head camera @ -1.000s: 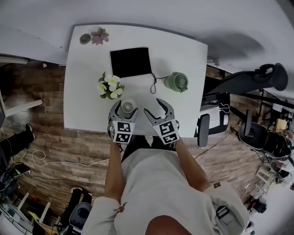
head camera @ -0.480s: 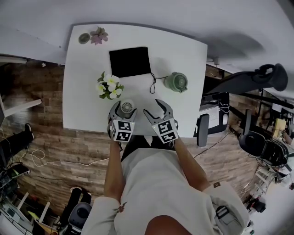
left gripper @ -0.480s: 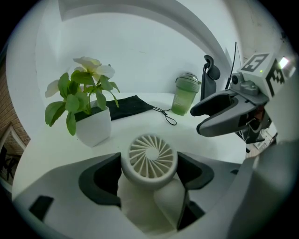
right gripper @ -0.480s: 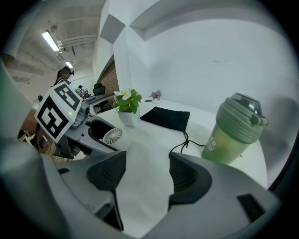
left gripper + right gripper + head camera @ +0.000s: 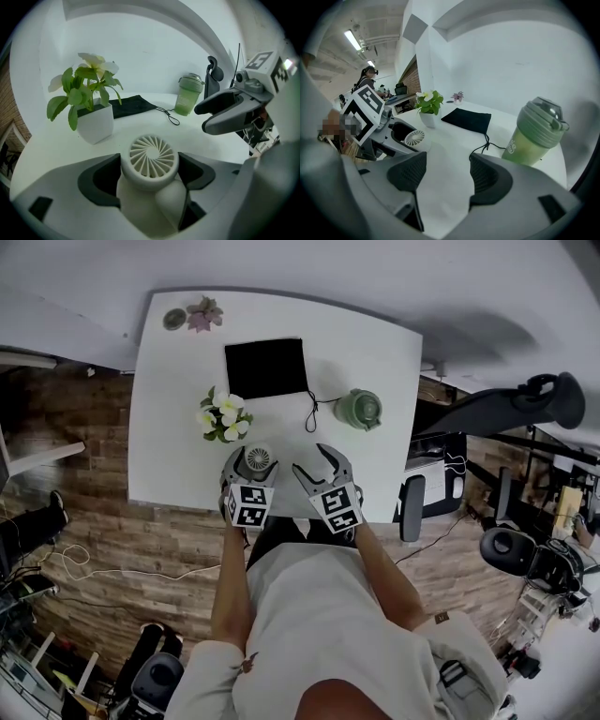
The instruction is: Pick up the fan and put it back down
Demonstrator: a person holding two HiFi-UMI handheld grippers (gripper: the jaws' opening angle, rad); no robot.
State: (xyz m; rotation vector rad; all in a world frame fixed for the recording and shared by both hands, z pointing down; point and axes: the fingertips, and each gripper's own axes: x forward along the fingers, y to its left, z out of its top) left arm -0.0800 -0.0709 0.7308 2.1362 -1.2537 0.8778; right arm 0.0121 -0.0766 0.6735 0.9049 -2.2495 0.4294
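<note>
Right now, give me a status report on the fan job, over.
Left gripper jaws just opened wider, fan between them, on the table. Right gripper open, empty. Flower pot beyond, apart.

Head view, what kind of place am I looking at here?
Probably an office or lab workspace: a white table stands on a wood-plank floor, with a black office chair beside it and cables trailing across the floor.

There's one fan (image 5: pixel 260 459), one green bottle (image 5: pixel 360 408) and one black pouch (image 5: pixel 267 367) on the single bench (image 5: pixel 375 343). Two potted plants as well: a white-flowered plant (image 5: pixel 225 415) and a pink plant (image 5: pixel 202 313).
</note>
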